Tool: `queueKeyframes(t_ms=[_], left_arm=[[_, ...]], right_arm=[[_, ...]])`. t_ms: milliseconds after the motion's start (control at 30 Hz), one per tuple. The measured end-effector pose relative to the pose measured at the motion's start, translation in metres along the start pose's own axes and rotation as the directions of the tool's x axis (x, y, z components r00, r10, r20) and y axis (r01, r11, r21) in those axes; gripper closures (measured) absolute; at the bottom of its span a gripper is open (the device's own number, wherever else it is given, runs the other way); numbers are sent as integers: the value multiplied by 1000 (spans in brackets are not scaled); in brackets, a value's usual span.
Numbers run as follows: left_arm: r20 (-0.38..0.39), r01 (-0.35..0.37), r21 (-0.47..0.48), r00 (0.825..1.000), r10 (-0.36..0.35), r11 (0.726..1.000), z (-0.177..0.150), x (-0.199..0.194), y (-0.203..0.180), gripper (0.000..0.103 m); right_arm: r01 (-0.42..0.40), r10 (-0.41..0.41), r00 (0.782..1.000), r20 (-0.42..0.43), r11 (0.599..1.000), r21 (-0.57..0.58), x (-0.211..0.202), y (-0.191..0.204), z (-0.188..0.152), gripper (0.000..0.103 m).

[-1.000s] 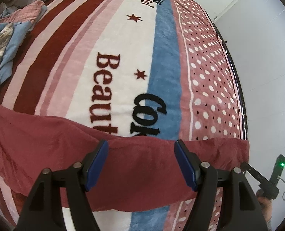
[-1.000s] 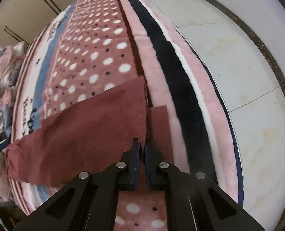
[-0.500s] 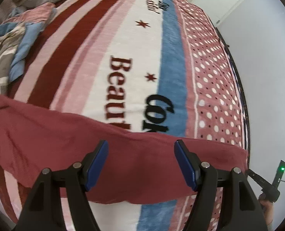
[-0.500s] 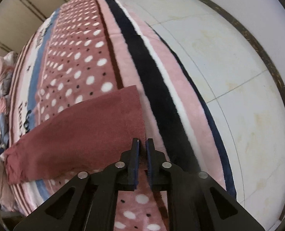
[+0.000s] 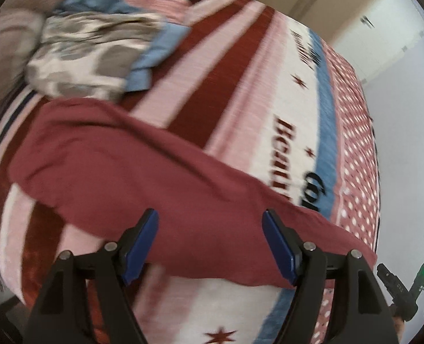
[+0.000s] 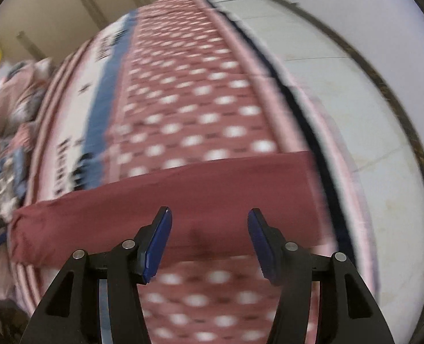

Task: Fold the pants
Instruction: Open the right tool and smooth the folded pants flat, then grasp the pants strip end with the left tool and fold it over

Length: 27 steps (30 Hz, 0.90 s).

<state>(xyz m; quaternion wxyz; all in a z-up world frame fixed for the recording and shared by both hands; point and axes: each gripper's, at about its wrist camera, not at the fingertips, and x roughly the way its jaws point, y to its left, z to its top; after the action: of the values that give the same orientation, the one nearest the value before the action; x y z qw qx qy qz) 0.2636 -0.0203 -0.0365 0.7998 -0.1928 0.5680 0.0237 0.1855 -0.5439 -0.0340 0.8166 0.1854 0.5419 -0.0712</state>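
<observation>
Soft maroon pants [image 5: 160, 177] lie limp on the bed [image 5: 240, 66] beyond both grippers' wide, empty fingers [image 6: 157, 243], best pinched at the hem.

Bright even light, heavy motion blur, fisheye-warped dark edges

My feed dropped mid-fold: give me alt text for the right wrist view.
The right gripper hangs open, jaws just parted, nothing between them, above dark red pants lying folded in a long band across a spotted, striped blanket. Pale floor on the right; image blurred.
</observation>
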Motion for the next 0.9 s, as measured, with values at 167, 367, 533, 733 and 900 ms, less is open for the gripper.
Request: queueKeyframes(t_ms=[167,367,533,733,900], left_arm=[[25,-40,-84,999,42,996,4,-15,75,32],[16,-60,-178,998,63,982,7,-9,154,32],[11,-48,-246,999,52,968,13,0,204,32],[-35,-29,-307,999,19,951,17,27,244,32],[-62,5,-340,998,-27,940,24,49,260,37]], right_arm=[[-91,90,995,-50,996,-24,16,64,-10,52],[-73,62,994,-87,989,-130,33,138,-19,39],[-27,16,998,-55,980,-198,45,190,-24,26],[10,-22,999,-45,967,-255,53,235,-29,26],[46,-59,997,-43,963,-265,61,251,-34,26]])
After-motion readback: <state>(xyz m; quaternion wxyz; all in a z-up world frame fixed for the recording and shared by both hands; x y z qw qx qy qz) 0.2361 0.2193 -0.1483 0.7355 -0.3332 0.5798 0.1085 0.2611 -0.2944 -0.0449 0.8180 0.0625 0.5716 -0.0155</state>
